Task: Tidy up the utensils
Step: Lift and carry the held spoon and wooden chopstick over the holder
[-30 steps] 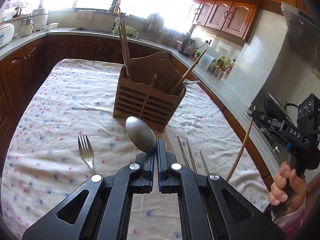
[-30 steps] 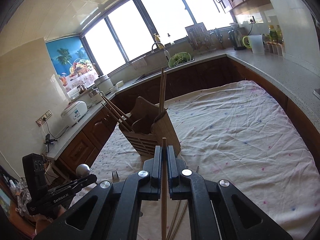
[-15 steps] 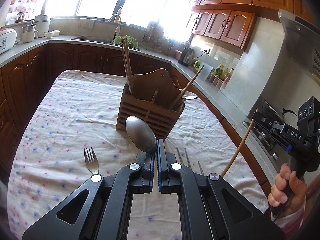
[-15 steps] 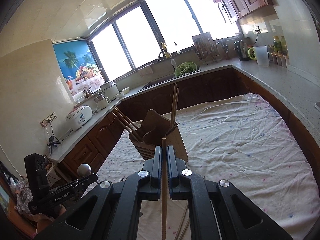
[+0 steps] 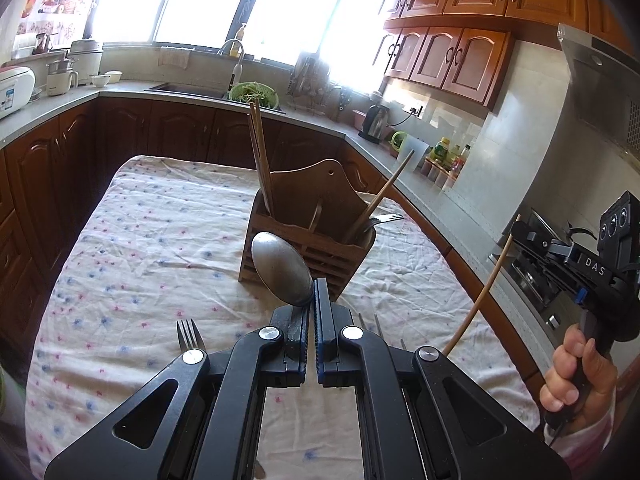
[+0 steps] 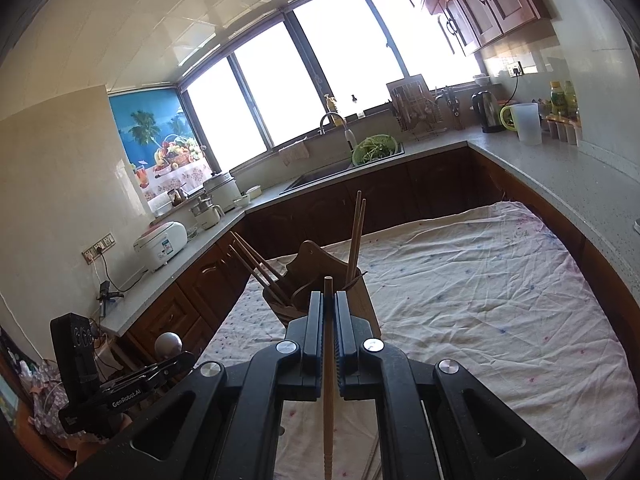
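Steel spoon (image 5: 282, 270), one: I am pinching its neck in my left gripper (image 5: 312, 304), jaws pressed together on it, bowl standing up at centre frame in front of the holder.
Wooden chopstick (image 6: 328, 364), one: I am clamping it in my right gripper (image 6: 328, 320), tip poking up at centre of the right view; the left view is showing the same stick slanting at right of frame.
Loose on the flowered tablecloth (image 5: 160, 240), bottom of the left view: one fork (image 5: 189, 335) at lower left, plus thin metal tines (image 5: 370, 322) at lower centre, partly hidden behind my jaws, kind and count unclear.
Wooden holder (image 5: 308, 236), one, mid-frame, well apart from both grippers. Already standing inside: two chopsticks (image 5: 260, 160) in its left compartment, at least one chopstick (image 5: 384, 192) leaning in its right compartment, one fork (image 5: 380, 220) beside it.
Progress, as I am judging it: partway. Two pieces are travelling in hand; the table pieces are waiting.
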The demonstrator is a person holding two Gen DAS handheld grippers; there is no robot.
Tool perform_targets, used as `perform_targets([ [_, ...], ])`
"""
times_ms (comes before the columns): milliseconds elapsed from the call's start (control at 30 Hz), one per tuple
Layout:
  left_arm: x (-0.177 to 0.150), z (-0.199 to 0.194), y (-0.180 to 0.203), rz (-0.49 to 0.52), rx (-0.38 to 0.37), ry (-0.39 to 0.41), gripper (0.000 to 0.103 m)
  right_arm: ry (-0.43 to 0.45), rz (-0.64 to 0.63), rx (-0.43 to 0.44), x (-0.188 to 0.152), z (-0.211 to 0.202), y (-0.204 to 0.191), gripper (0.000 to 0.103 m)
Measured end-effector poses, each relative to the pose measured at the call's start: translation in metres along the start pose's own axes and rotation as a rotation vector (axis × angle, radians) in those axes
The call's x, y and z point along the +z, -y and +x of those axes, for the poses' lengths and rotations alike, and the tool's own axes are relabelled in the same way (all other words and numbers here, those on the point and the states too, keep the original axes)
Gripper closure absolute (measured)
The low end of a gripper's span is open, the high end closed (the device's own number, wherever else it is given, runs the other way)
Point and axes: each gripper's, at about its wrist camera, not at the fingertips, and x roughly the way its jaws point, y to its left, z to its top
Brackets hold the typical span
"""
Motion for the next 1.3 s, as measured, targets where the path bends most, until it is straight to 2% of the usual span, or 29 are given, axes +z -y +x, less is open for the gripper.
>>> perform_targets([
  [233, 0.022, 0.003, 0.0, 0.027, 0.015, 0.035, 0.101, 0.015, -0.007, 0.013, 0.015, 0.012, -0.006, 0.098],
  [800, 0.079, 0.003, -0.003, 0.071, 0.043, 0.138, 0.101, 0.113, -0.038, 0.034, 0.062, 0.038, -0.028, 0.098],
  [1300, 0.123, 0.029, -0.01, 0.104, 0.083, 0.201, 0.101, 0.196, -0.041, 0.016, 0.1, 0.061, -0.031, 0.098],
])
